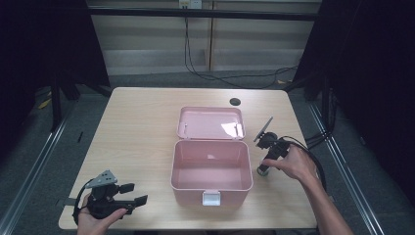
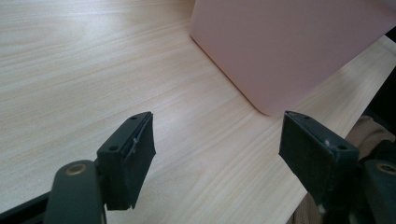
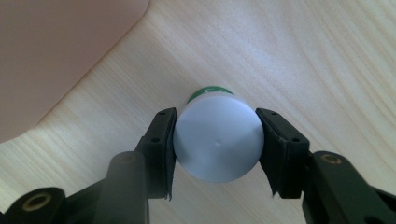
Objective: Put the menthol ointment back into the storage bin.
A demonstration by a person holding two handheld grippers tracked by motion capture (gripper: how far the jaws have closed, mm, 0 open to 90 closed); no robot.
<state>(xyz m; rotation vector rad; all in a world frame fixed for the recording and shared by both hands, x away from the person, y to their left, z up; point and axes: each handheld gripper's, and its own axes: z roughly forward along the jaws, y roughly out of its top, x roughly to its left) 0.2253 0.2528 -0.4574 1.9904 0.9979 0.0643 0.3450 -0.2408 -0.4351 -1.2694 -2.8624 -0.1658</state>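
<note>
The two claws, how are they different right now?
The left claw is open with nothing between its pads; the right claw is shut on a white-capped bottle. The left claw rests near the table's front edge; the right stands beside the pink box. Both are black.

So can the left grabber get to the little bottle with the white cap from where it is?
Probably not yet. The left gripper sits open near the table's front left corner, and the open pink box stands between it and the bottle, which the right gripper already clamps.
</note>
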